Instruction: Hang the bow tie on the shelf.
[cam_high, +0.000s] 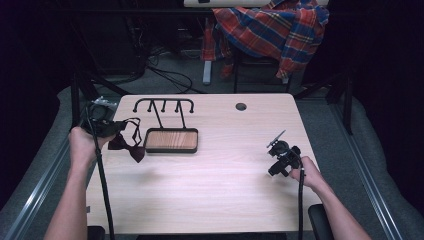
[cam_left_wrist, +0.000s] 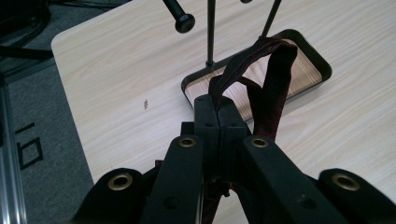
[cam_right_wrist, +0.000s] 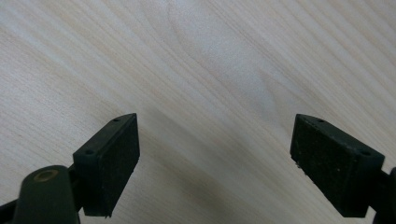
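Note:
A dark red bow tie (cam_high: 131, 148) hangs from my left gripper (cam_high: 118, 127), just left of a black hanger stand (cam_high: 164, 106) with a wooden tray base (cam_high: 171, 140). In the left gripper view the jaws are pressed together at my left gripper (cam_left_wrist: 217, 106), shut on the bow tie's strap (cam_left_wrist: 273, 88), which loops up in front of the tray base (cam_left_wrist: 308, 70). My right gripper (cam_high: 276, 159) hovers over the right side of the table (cam_high: 225, 180). In the right gripper view my right gripper (cam_right_wrist: 215, 154) stands wide open over bare wood, nothing between its pads (cam_right_wrist: 114, 158).
The stand's pegged crossbar (cam_high: 164, 102) rises behind the tray. A cable hole (cam_high: 241, 106) sits near the table's far edge. A plaid shirt (cam_high: 272, 27) drapes over a chair beyond the table. Cables trail from both grippers toward the front edge.

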